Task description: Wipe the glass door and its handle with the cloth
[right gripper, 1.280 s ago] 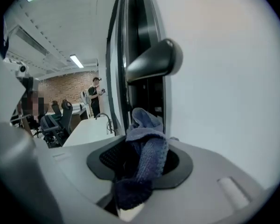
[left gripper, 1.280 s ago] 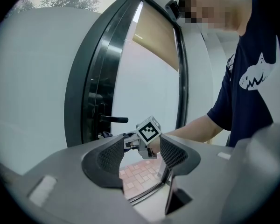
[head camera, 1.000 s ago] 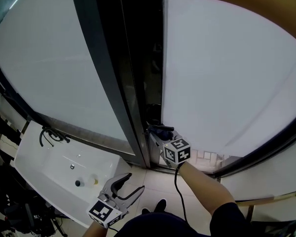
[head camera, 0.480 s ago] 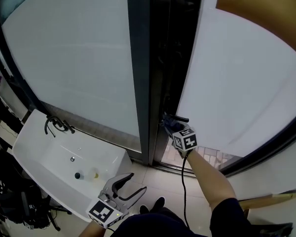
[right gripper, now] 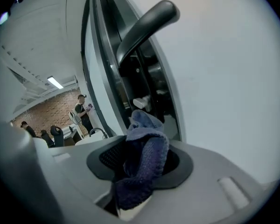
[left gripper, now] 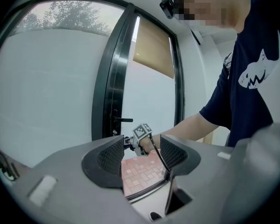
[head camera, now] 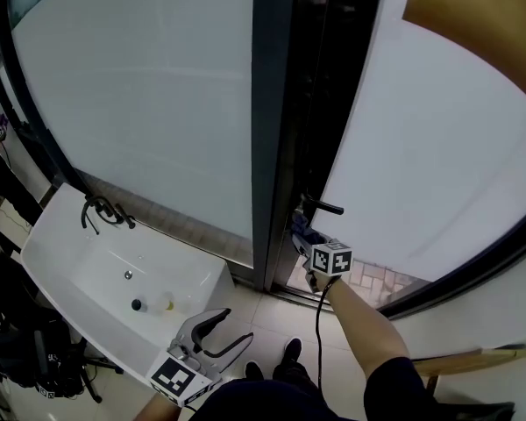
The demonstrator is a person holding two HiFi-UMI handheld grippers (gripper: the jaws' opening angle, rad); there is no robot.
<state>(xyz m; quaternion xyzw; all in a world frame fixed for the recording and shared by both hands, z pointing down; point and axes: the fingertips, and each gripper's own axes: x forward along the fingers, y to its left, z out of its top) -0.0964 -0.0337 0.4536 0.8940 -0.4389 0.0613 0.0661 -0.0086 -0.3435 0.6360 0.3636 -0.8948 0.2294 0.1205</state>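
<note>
Frosted glass fills the wall, and a white sink point(head camera: 79, 261) sits low on the left. The glass door point(head camera: 438, 165) is next to a dark frame. Its black handle point(head camera: 324, 207) sticks out just above the right gripper point(head camera: 305, 233). That gripper's fingers are clamped on the blue cloth point(right gripper: 142, 162), just under the handle. The left gripper point(head camera: 232, 327) hangs low near the sink, fingers apart, holding nothing.

Handle point(head camera: 323, 207) on the left edge of the glass door point(head camera: 438, 165). Right hand-held gripper point(head camera: 302, 233) just below the handle, with the cloth point(right gripper: 147, 153) between its jaws. Basin point(head camera: 79, 274) at lower left, under the fixed pane point(head camera: 149, 103). Left hand-held gripper point(head camera: 228, 330) (jaws apart) just right of the basin, well apart from the door.
</note>
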